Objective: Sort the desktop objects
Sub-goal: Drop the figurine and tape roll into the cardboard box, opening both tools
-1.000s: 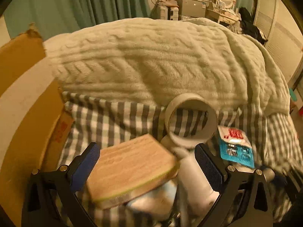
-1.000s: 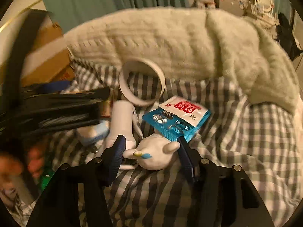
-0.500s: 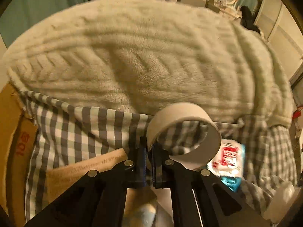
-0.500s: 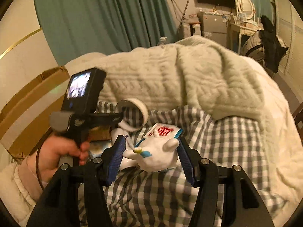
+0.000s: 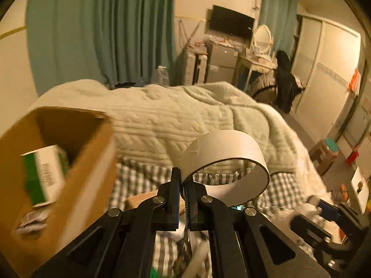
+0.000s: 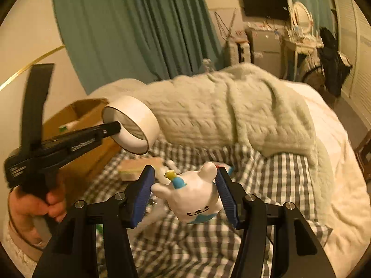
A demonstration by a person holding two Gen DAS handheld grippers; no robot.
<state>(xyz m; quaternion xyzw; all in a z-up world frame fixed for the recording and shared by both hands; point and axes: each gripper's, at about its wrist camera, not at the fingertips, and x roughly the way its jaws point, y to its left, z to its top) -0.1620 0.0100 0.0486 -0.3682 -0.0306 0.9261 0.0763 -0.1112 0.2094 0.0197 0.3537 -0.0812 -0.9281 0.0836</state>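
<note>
Biggest change from a second ago: the left gripper [image 5: 182, 186] was wide open over the stuff on the bed, and now it's clamped tight on the wall of the tape roll [image 5: 228, 159] and has it up in the air. The right gripper view shows the same thing from the side, the roll [image 6: 132, 125] hanging off the tip of the left gripper [image 6: 114, 127] with the person's hand [image 6: 37, 202] on the handle (knuckles only, rest is blurry). The roll sticks out ahead and to the right of the fingers, with only its near edge pinched between them.

On the far left the cardboard box [image 5: 76, 178] now sits close, with a green and white carton [image 5: 43, 176] inside it.

Moving right, the right gripper [image 6: 184, 188] is gripping the white bear figure [image 6: 193, 194] same as before, but lifted off the checked sheet [image 6: 287, 185] now. The bear sits squarely between the blue pads [image 6: 143, 192], tipped on its side, face pointing down toward the camera. Behind it all, the cream blanket [image 6: 231, 113] is piled across the bed.
</note>
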